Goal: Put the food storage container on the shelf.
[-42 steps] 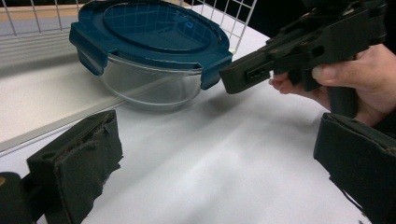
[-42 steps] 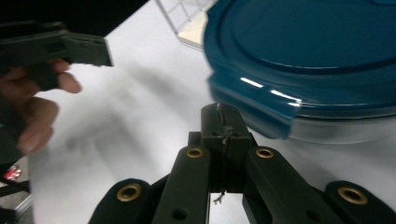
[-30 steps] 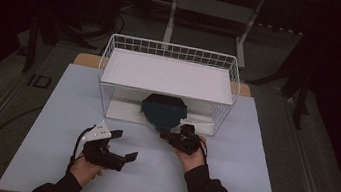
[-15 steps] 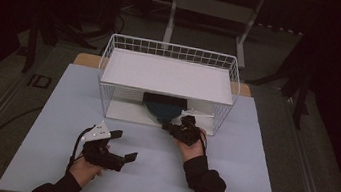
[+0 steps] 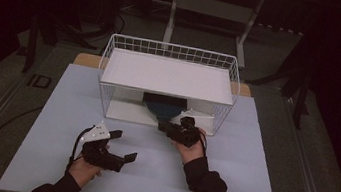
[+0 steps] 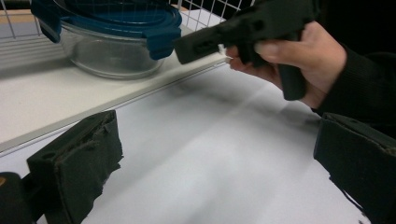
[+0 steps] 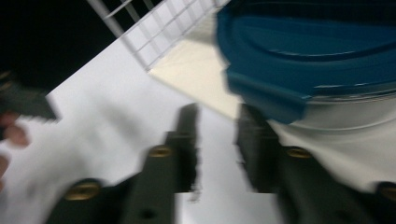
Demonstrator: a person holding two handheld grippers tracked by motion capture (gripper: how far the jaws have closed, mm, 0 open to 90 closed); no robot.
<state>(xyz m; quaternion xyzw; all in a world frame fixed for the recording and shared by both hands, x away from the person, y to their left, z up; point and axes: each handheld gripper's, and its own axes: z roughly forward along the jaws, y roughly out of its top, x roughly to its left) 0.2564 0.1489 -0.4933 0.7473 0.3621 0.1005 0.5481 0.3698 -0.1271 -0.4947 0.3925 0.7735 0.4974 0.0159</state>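
A glass container with a blue clip lid point(image 5: 162, 107) sits on the lower white board of a wire rack point(image 5: 112, 62), under its top shelf. My right gripper point(image 5: 166, 127) points at the container's front edge. Its jaws have just been opening. In the right gripper view the gripper point(image 7: 217, 126) has a narrow gap with nothing in it, and the lid's clip point(image 7: 266, 100) lies just past the right jaw. The left gripper point(image 5: 123, 145) rests open on the mat, nearer the person. In its own view, the left gripper point(image 6: 217, 177) stands wide apart and looks at the container point(image 6: 112, 37).
The rack stands at the back middle of a pale mat point(image 5: 261, 154) that covers the table. The mat is bare to the left and right of the rack and in front of it. Dark floor and a metal frame point(image 5: 210, 11) lie beyond the table.
The right hand moved forward to the rack and the container slid a little deeper under the shelf. The left gripper stayed where it was.
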